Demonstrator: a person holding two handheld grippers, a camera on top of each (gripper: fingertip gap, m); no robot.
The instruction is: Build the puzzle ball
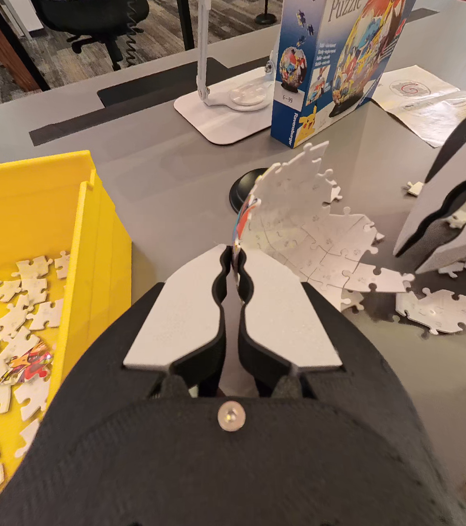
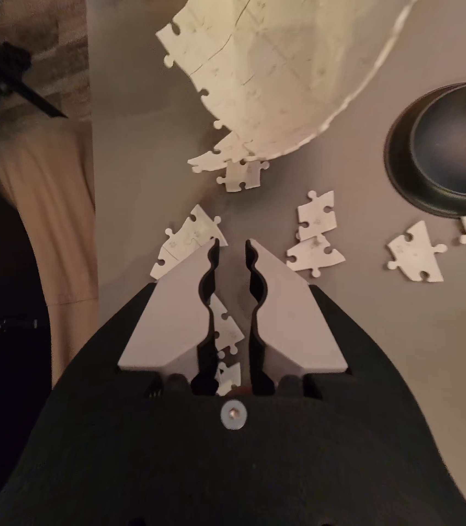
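Note:
My left gripper (image 1: 235,256) is shut on the near edge of the partly built puzzle ball (image 1: 305,227), a curved shell of joined pieces with its white inside facing me, held above the grey table. The shell also shows in the right wrist view (image 2: 268,71), at the top. My right gripper (image 2: 232,244) is open and empty, pointing down over loose white pieces (image 2: 315,236) on the table; it shows at the right edge of the left wrist view (image 1: 414,262). The black round stand (image 2: 448,148) sits to the right of it.
A yellow bin (image 1: 84,227) with several loose pieces stands at the left. The puzzle box (image 1: 340,71), a white lamp base (image 1: 226,113) and a paper sheet (image 1: 431,99) are at the back. A joined flat cluster (image 1: 439,313) lies on the table. A person's beige clothing (image 2: 49,199) is left of the table edge. My hands' fingertips stand some 15 cm from each other. Left tips and right tips are each some 35 cm from the white lamp base (image 1: 226,113).

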